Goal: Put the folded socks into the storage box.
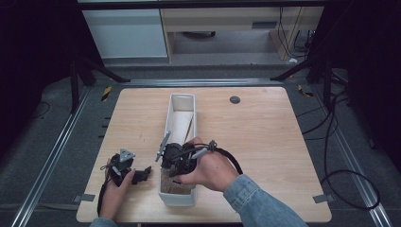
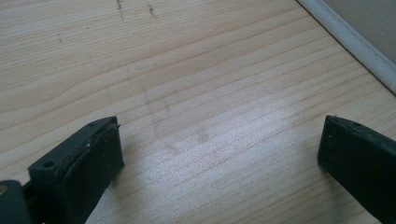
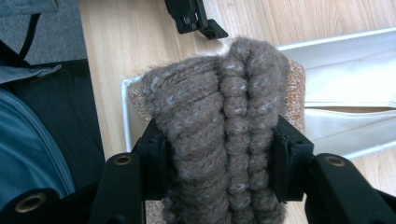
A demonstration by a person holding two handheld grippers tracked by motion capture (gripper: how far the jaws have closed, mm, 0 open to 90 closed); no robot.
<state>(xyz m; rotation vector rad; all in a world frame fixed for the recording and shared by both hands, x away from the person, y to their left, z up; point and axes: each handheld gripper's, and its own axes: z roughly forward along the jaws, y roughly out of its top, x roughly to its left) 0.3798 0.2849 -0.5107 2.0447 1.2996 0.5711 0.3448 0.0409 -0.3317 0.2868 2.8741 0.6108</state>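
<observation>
The right tongs [image 3: 219, 168] are squeezing a thick brown-grey knitted woolly thing [image 3: 219, 135], folded up like a sock or a small scarf. The two black jaws are about half open, with the wool packed tight between them, so they have a firm hold of it. In the high view the right tongs [image 1: 182, 163] sit just over the near end of the long white plastic bin [image 1: 195, 105] that lies along the middle of the light wooden tabletop [image 1: 265, 142].

The left tongs [image 2: 219, 154] are wide open and hold nothing. They hover low over bare wood, just to the left of the bin's near end, where the high view shows the left tongs [image 1: 140, 175].

It looks like the step in hand is moving the woolly thing at the bin's near end. I cannot tell if it is going in or coming out. If it is going in, the next move is to lower it gently down and then open the jaws wide so the wool drops free.

The woolly thing looks soft and fat, with ropey ridges running along it and little pale flecks. Under it, inside the bin, lies a speckled tan fuzzy cloth [image 3: 295, 93]. Farther along the bin lies something pale and smooth.
</observation>
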